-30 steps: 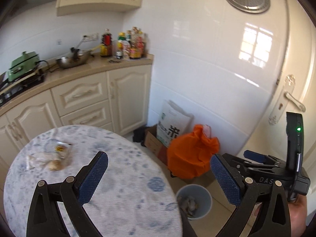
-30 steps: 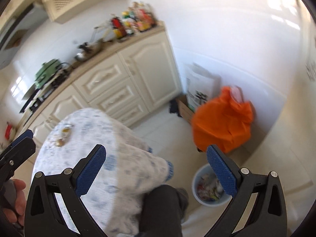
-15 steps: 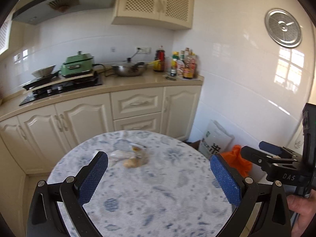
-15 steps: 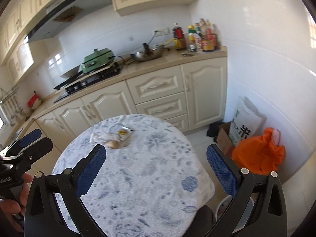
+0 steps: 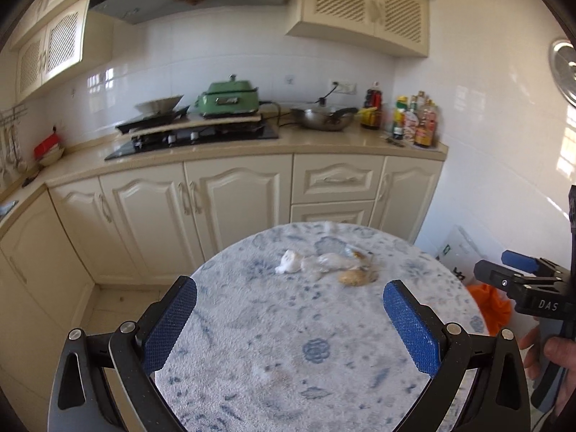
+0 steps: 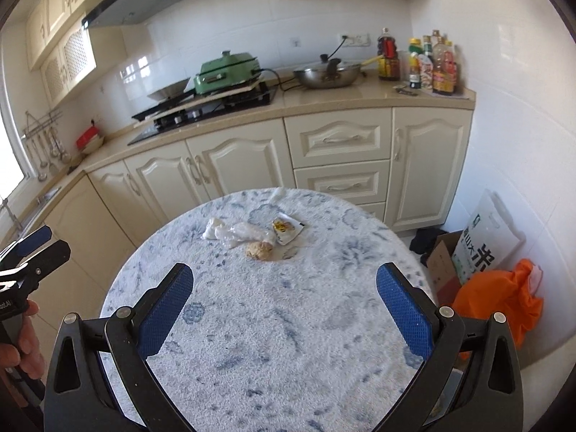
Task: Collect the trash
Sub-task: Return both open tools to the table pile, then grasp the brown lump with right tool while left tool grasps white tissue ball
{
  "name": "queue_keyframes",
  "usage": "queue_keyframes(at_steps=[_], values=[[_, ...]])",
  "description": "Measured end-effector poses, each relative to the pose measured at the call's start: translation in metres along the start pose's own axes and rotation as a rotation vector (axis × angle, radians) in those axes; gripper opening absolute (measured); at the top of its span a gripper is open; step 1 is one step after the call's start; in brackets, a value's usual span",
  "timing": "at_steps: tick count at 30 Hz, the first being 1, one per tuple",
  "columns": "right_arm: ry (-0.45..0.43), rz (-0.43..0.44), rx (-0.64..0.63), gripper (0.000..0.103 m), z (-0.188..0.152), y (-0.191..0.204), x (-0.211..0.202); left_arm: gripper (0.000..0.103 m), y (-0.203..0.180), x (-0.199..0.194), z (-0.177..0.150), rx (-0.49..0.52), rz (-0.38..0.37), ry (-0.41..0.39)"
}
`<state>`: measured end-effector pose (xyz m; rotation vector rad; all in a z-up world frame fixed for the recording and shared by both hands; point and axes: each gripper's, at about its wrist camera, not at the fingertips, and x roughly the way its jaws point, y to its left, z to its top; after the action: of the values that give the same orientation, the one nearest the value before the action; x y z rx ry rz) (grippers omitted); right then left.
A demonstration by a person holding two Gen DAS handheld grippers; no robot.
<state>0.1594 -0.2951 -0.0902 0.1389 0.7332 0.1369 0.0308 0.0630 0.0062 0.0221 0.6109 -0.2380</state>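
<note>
While my left gripper (image 5: 289, 320) and right gripper (image 6: 284, 309) hover spread wide and empty over the table (image 6: 324, 342), crumpled trash (image 6: 252, 235) lies ahead.

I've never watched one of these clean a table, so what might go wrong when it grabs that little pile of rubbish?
The trash lies bunched together: a white tissue, a clear plastic bag, a printed wrapper and a brown crumbly lump. One pinch may leave pieces behind. The lump might break apart on the tablecloth. Both the left gripper and right gripper are open and empty, so thin film could slip out.
</note>
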Motion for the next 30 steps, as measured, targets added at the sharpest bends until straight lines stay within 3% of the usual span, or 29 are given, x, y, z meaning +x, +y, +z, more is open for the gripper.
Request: queue_keyframes(at_steps=[16, 24, 28, 29, 30], values=[[0.232, -0.002, -0.025, 0.101, 0.000, 0.019, 0.169, 0.102, 0.015, 0.164, 0.013, -0.055, 0.009, 0.178], [0.300, 0.025, -0.042, 0.075, -0.006, 0.029, 0.231, 0.102, 0.020, 0.241, 0.022, -0.038, 0.039, 0.234], [0.271, -0.016, -0.100, 0.056, -0.009, 0.039, 0.241, 0.102, 0.022, 0.281, 0.026, -0.021, 0.049, 0.253], [0.260, -0.022, -0.110, 0.043, -0.010, 0.041, 0.241, 0.102, 0.022, 0.292, 0.026, -0.016, 0.050, 0.258], [0.254, -0.033, -0.126, 0.036, -0.011, 0.044, 0.242, 0.102, 0.022, 0.302, 0.026, -0.012, 0.053, 0.262]])
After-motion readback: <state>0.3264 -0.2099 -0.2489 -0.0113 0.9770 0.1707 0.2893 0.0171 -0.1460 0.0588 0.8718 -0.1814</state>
